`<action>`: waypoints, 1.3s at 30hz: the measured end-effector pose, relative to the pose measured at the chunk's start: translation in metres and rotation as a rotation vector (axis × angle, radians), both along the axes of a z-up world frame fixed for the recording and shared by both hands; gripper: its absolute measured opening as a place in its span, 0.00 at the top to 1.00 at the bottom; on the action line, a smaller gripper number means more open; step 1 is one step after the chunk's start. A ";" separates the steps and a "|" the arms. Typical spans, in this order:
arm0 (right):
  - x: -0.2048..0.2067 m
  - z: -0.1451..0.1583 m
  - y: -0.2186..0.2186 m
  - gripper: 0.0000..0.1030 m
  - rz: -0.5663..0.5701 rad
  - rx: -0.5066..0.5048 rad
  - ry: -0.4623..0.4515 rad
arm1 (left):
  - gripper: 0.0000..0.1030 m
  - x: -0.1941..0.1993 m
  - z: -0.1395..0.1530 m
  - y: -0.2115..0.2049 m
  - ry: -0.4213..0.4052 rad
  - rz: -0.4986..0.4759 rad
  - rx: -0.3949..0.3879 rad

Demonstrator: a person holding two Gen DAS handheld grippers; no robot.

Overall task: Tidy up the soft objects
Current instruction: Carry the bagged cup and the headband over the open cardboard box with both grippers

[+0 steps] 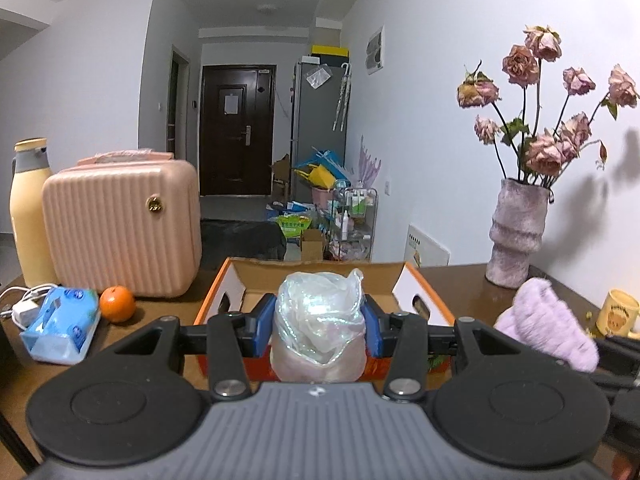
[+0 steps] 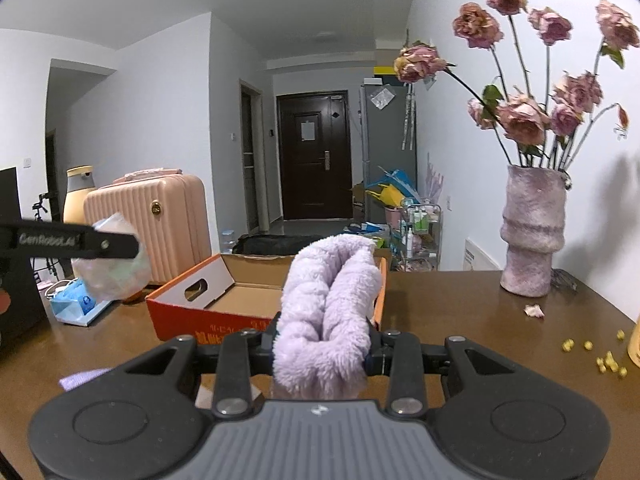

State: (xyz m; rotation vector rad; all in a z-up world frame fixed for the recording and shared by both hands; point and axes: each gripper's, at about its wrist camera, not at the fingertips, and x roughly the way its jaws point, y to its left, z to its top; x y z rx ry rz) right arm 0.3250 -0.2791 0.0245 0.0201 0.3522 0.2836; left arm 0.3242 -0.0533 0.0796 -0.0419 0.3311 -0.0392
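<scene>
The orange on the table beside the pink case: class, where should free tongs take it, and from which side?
Grip the orange across its middle, coming from above, I would judge. It is round and sits low on the table, with the pink case close behind and the tissue pack beside it, so the top is the clearest approach.
</scene>
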 end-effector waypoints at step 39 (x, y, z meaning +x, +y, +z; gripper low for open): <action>0.203 -0.025 0.047 0.68 0.119 -0.115 0.145 | 0.56 0.203 -0.051 -0.009 0.189 0.298 -0.005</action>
